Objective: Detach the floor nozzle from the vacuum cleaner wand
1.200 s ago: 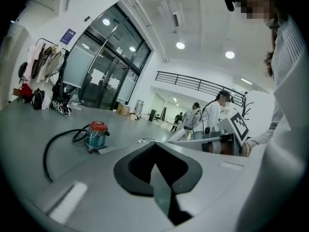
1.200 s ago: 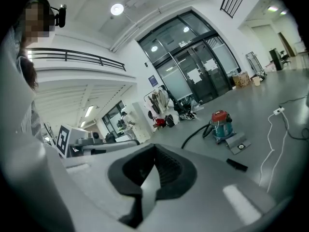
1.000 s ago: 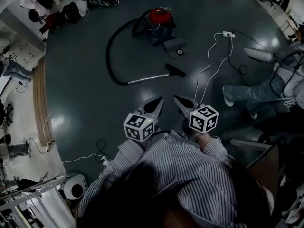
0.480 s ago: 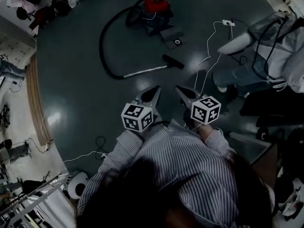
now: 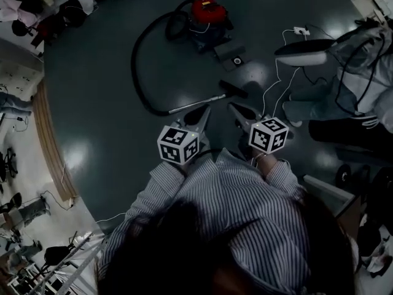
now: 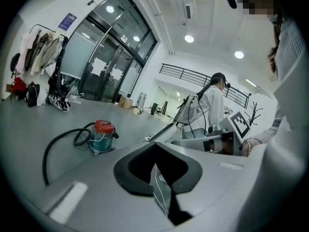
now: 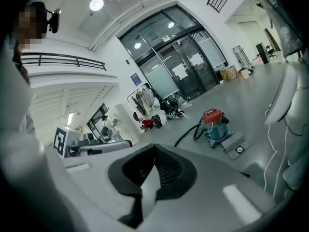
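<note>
Left gripper (image 5: 203,110) and right gripper (image 5: 234,107) hover at frame centre, jaws pressed together on nothing. Just above them lies the floor nozzle (image 5: 234,89) (joined to its wand (image 5: 196,102)).

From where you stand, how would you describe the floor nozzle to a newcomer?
Find the red-topped vacuum cleaner and follow its black hose to the silver wand. The floor nozzle is the short black bar across the wand's end, darker and narrower than the grey plate beside the cleaner.
</note>
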Available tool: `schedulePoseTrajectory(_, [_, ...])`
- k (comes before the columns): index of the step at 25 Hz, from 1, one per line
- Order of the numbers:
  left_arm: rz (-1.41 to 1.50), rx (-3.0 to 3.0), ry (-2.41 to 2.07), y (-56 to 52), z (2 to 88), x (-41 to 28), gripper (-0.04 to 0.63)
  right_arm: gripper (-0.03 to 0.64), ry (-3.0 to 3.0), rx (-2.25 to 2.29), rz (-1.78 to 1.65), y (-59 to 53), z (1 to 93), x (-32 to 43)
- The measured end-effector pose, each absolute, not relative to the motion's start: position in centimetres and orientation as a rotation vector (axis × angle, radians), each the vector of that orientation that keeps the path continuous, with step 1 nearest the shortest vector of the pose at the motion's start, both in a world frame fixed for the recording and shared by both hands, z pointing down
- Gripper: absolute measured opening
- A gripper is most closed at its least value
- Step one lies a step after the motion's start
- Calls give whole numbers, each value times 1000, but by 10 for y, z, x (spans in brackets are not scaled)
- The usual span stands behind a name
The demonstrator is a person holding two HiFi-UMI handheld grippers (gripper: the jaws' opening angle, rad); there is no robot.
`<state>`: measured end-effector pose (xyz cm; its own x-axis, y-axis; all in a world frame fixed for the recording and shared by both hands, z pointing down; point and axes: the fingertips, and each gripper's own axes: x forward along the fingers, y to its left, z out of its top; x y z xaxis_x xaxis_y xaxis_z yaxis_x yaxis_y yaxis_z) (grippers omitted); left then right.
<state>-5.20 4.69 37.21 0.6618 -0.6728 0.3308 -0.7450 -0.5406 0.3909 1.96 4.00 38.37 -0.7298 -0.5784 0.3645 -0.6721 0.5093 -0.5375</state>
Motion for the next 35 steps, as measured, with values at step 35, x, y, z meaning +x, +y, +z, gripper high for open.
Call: schedulePoseTrajectory(35, [655, 2380, -941, -128, 734, -68, 55, 3, -2305, 1112, 1203, -134, 711, 57])
